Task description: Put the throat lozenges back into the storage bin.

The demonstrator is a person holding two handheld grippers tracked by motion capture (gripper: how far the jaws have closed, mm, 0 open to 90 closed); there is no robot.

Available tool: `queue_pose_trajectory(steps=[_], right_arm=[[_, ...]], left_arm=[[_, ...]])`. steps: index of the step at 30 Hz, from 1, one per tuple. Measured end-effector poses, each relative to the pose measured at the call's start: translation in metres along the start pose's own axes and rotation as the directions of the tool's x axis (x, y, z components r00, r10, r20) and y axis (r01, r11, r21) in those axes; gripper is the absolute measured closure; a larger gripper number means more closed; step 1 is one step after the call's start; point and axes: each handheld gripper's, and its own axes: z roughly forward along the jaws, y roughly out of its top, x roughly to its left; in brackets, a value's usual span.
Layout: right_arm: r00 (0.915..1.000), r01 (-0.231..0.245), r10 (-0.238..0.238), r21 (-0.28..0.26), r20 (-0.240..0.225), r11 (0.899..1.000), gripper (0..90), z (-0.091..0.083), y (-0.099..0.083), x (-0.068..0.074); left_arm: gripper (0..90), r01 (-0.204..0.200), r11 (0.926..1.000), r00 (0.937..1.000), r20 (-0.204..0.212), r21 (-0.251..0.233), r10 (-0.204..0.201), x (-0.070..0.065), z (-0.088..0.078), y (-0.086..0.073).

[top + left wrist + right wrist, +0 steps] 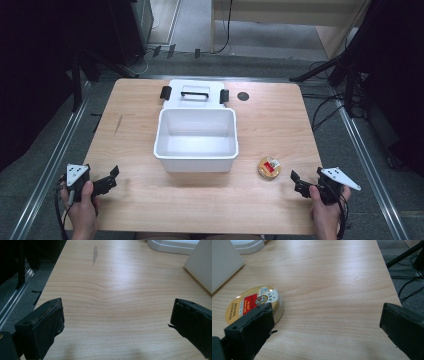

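Note:
A white open bin [196, 141] stands at the table's middle, its lid [194, 93] with a black handle lying flat behind it. A small round gold tin [269, 168] with a red label lies right of the bin. My right gripper [306, 183] is open near the front right edge, just right of the tin [253, 303], whose near edge sits behind its left jaw. My left gripper [109, 179] is open at the front left, above bare wood [115, 302], with the bin's wall [200, 267] to its right.
The wooden table [140, 200] has a small dark disc [243, 96] at the back right and a grey smear [95, 254] at the left. Metal rails [50, 170] run along both sides. Cables lie on the floor [325, 112] to the right.

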Motion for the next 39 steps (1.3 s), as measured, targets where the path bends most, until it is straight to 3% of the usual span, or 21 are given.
queue_pose_trajectory(steps=[5,9,12,15,16,17,20,21,24,26,27,28,29,31,32,33,35,36,37,38,39], right_arm=[[1.0000,0.006,-0.006,0.007,0.001,1.000,0.2,0.000,0.002,0.002],[0.9995,0.012,-0.012,0.009,-0.029,1.000,8.1,-0.003,0.011,0.007],[0.9988,0.013,-0.012,0.021,-0.047,1.000,10.1,-0.005,0.015,0.009],[0.9970,0.030,-0.024,0.076,-0.073,0.997,11.4,-0.006,0.022,0.011],[0.9950,0.066,-0.055,0.126,-0.083,0.990,12.3,-0.006,0.027,0.013],[0.9950,0.066,-0.055,0.126,-0.083,0.990,12.3,-0.006,0.027,0.013],[0.9921,0.097,-0.079,0.197,-0.097,0.976,12.4,-0.008,0.038,0.015],[0.9921,0.097,-0.079,0.197,-0.097,0.976,12.4,-0.008,0.038,0.015],[0.9910,0.115,-0.092,0.274,-0.097,0.955,12.4,-0.005,0.045,0.018],[0.9879,0.140,-0.108,0.342,-0.111,0.929,12.6,-0.002,0.049,0.021],[0.9879,0.140,-0.108,0.342,-0.111,0.929,12.6,-0.002,0.049,0.021],[0.9854,0.155,-0.114,0.383,-0.126,0.911,12.6,0.001,0.052,0.023],[0.9854,0.155,-0.114,0.383,-0.126,0.911,12.6,0.001,0.052,0.023],[0.9806,0.181,-0.130,0.420,-0.146,0.889,12.5,0.006,0.055,0.025],[0.9806,0.181,-0.130,0.420,-0.146,0.889,12.5,0.006,0.055,0.025],[0.9793,0.188,-0.134,0.435,-0.152,0.880,12.6,0.008,0.056,0.027],[0.9747,0.209,-0.143,0.475,-0.172,0.855,12.6,0.014,0.058,0.032],[0.9715,0.224,-0.154,0.485,-0.181,0.845,12.6,0.016,0.059,0.034],[0.9715,0.224,-0.154,0.485,-0.181,0.845,12.6,0.016,0.059,0.034],[0.9692,0.234,-0.159,0.500,-0.188,0.834,12.7,0.018,0.060,0.036],[0.9643,0.255,-0.173,0.525,-0.201,0.812,12.7,0.021,0.062,0.040]], left_arm=[[0.0,-0.002,1.0000,0.9999,0.010,0.008,0.002,0.001,0.000,0.000],[0.0,-0.004,0.9999,0.9998,0.019,-0.015,0.004,0.001,-0.002,-0.001],[0.0,-0.036,0.9992,0.9993,0.007,-0.017,0.036,-0.003,-0.002,-0.001],[0.0,-0.049,0.9986,0.9987,0.013,-0.016,0.050,-0.004,-0.002,-0.001],[0.0,-0.050,0.9975,0.9987,0.010,-0.049,0.051,-0.004,-0.003,-0.002],[0.0,-0.050,0.9975,0.9987,0.010,-0.049,0.051,-0.004,-0.003,-0.002],[0.0,-0.070,0.9956,0.9971,-0.033,-0.062,0.068,-0.007,-0.003,-0.002],[0.0,-0.081,0.9950,0.9961,-0.041,-0.059,0.079,-0.008,-0.003,-0.002],[0.0,-0.089,0.9939,0.9952,-0.046,-0.065,0.086,-0.009,-0.004,-0.003],[0.0,-0.074,0.9947,0.9968,-0.038,-0.072,0.071,-0.007,-0.004,-0.003],[0.0,-0.061,0.9951,0.9977,-0.036,-0.077,0.058,-0.006,-0.005,-0.003],[0.0,-0.049,0.9958,0.9985,-0.027,-0.078,0.047,-0.005,-0.005,-0.003],[0.0,-0.049,0.9958,0.9985,-0.027,-0.078,0.047,-0.005,-0.005,-0.003],[0.0,-0.056,0.9956,0.9983,-0.024,-0.075,0.054,-0.005,-0.004,-0.002],[0.0,-0.065,0.9955,0.9977,-0.022,-0.068,0.064,-0.006,-0.004,-0.002],[0.0,-0.066,0.9954,0.9976,-0.024,-0.069,0.065,-0.006,-0.004,-0.002],[0.0,-0.058,0.9964,0.9982,-0.022,-0.062,0.056,-0.005,-0.003,-0.002],[0.0,-0.027,0.9983,0.9996,-0.010,-0.051,0.026,-0.002,-0.002,-0.001],[0.0,-0.027,0.9983,0.9996,-0.010,-0.051,0.026,-0.002,-0.002,-0.001],[0.0,-0.010,0.9989,0.9999,-0.007,-0.047,0.009,0.000,-0.002,0.000],[0.0,0.020,0.9990,0.9998,-0.007,-0.041,-0.020,0.003,-0.001,0.000]])
